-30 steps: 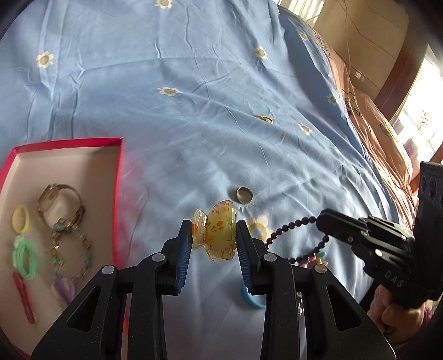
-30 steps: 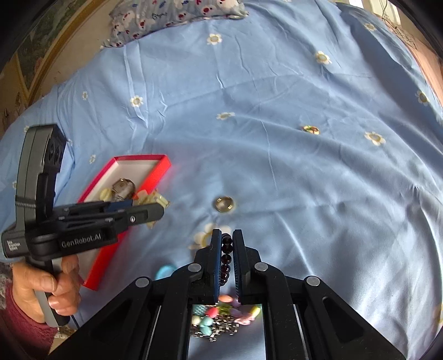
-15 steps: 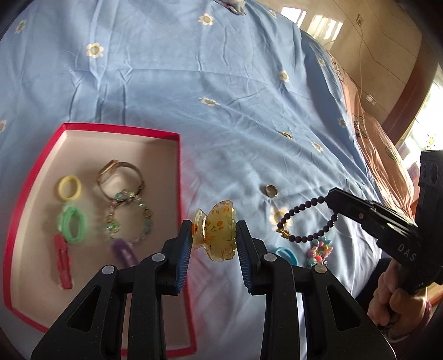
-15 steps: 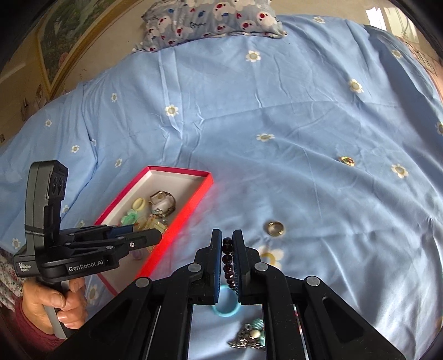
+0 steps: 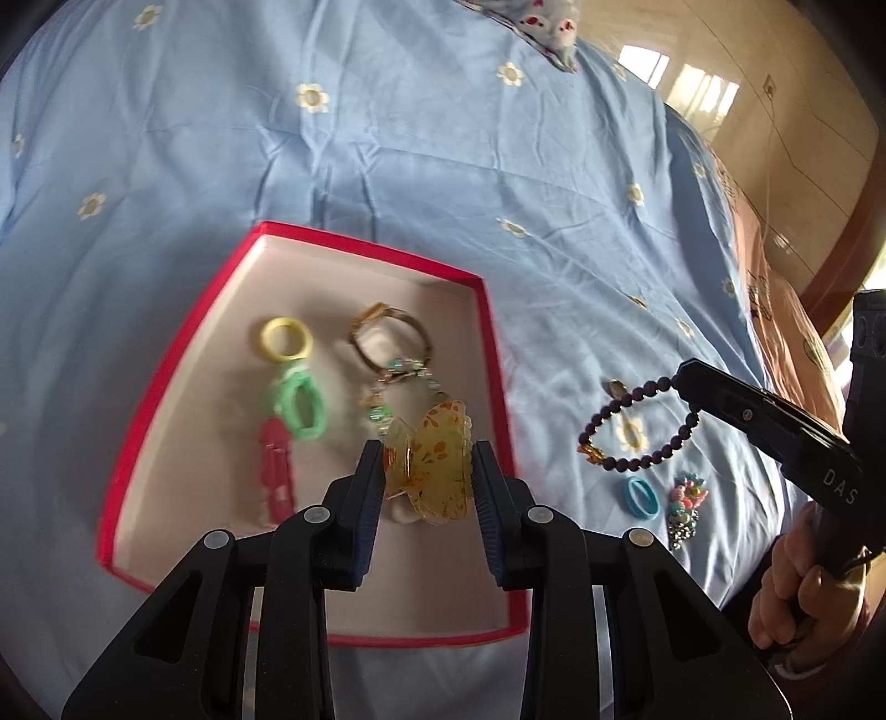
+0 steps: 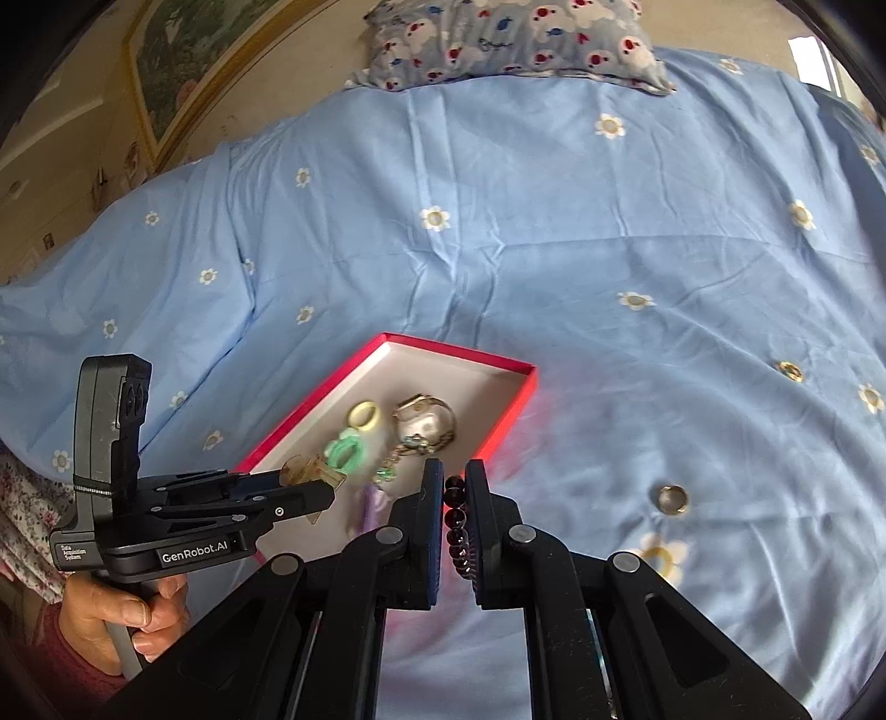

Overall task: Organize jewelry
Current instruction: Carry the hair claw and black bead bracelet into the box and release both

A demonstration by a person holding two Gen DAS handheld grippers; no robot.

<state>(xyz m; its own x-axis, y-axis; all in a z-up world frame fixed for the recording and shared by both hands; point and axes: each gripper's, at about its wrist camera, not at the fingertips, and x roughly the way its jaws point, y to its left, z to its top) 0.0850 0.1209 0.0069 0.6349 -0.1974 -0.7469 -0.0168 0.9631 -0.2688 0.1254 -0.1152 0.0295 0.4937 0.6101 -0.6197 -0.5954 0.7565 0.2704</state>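
A red box (image 5: 493, 354) (image 6: 523, 382) with a pale inside lies on the blue bedspread. In it are a yellow ring (image 5: 285, 338), a green hair tie (image 5: 299, 407), a pink clip (image 5: 274, 471), a watch (image 5: 387, 338) and a beaded bracelet. My left gripper (image 5: 426, 471) is shut on an amber claw hair clip (image 5: 434, 465) (image 6: 310, 471), held above the box's right part. My right gripper (image 6: 455, 501) (image 5: 684, 382) is shut on a dark purple bead bracelet (image 5: 637, 432) (image 6: 457, 526), which hangs right of the box.
On the bedspread right of the box lie a metal ring (image 6: 673, 498), a blue hair tie (image 5: 639, 498) and a colourful bead cluster (image 5: 686, 507). Another small ring (image 6: 789, 370) lies further right. A patterned pillow (image 6: 515, 44) sits at the far end. A person's hand holds each gripper handle.
Both grippers have moved left toward the box with their loads. The hair clip now hangs over the box's inside, and the bracelet has lifted off the bedspread.
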